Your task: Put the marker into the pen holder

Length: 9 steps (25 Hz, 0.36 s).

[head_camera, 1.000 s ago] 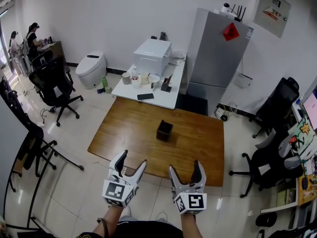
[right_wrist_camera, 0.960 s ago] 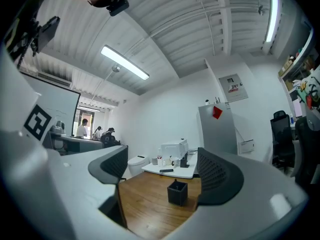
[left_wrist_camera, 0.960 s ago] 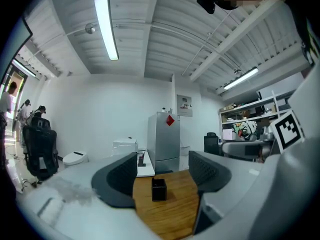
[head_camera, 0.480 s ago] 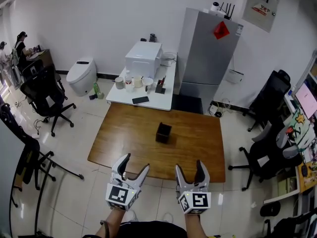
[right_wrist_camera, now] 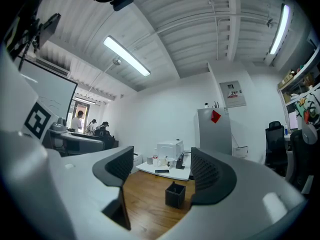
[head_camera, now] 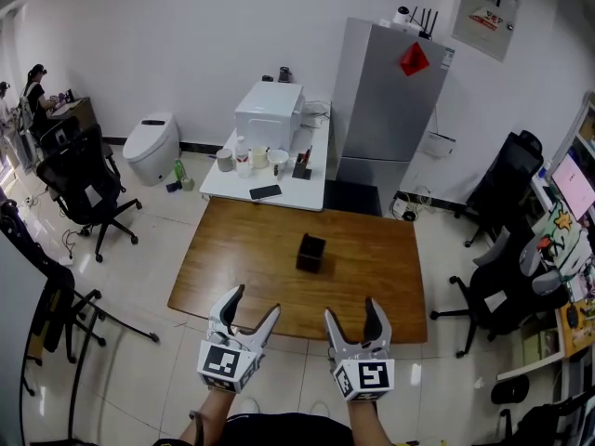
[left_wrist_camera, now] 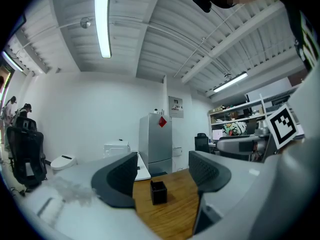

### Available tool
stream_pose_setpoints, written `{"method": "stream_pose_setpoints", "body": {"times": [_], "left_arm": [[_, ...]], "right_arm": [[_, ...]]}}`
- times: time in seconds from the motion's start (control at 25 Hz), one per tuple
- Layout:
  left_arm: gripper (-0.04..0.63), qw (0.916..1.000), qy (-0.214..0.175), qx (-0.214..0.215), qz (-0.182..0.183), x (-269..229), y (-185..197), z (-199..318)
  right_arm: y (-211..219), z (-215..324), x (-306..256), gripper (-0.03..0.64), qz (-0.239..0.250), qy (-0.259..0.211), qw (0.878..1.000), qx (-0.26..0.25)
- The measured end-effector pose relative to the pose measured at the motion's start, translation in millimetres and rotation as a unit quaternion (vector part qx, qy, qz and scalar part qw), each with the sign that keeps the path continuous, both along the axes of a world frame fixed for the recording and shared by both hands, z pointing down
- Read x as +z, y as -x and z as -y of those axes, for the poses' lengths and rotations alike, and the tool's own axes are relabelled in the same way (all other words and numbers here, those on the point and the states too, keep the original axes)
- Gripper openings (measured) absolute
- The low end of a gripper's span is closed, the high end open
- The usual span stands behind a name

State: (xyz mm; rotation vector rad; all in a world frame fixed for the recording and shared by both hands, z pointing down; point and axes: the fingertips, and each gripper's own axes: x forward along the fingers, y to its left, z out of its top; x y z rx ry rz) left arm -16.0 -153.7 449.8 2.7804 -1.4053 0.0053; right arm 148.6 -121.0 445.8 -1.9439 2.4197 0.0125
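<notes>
A black square pen holder (head_camera: 310, 253) stands upright near the middle of the wooden table (head_camera: 232, 258). It also shows in the left gripper view (left_wrist_camera: 158, 192) and the right gripper view (right_wrist_camera: 175, 194), far beyond the jaws. I see no marker in any view. My left gripper (head_camera: 253, 302) hovers open over the table's near edge, with nothing between its fingers. My right gripper (head_camera: 350, 309) is beside it, also open and empty. Both point toward the pen holder.
Behind the wooden table stands a white side table (head_camera: 279, 182) with a phone, cups and a white appliance, and next to it a grey fridge (head_camera: 386, 100). Office chairs stand at the left (head_camera: 84, 179) and at the right (head_camera: 507, 305). White tiled floor surrounds the table.
The right gripper's jaws have narrowed a little. The head view has shifted slightly; both grippers stay at the table's near edge.
</notes>
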Motion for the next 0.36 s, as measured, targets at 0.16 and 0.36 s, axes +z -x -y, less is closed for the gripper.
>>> {"method": "stream_pose_setpoints", "body": {"times": [0.16, 0.36], "left_arm": [[0.324, 1.0, -0.001, -0.004, -0.002, 0.2, 4.6, 3.1], [0.324, 1.0, -0.001, -0.006, -0.004, 0.4, 7.8, 2.6]], "right_arm": [[3.2, 2.6, -2.4, 0.353, -0.007, -0.005, 1.0, -0.001], [3.4, 2.5, -2.7, 0.353, -0.01, -0.004, 1.0, 0.006]]}}
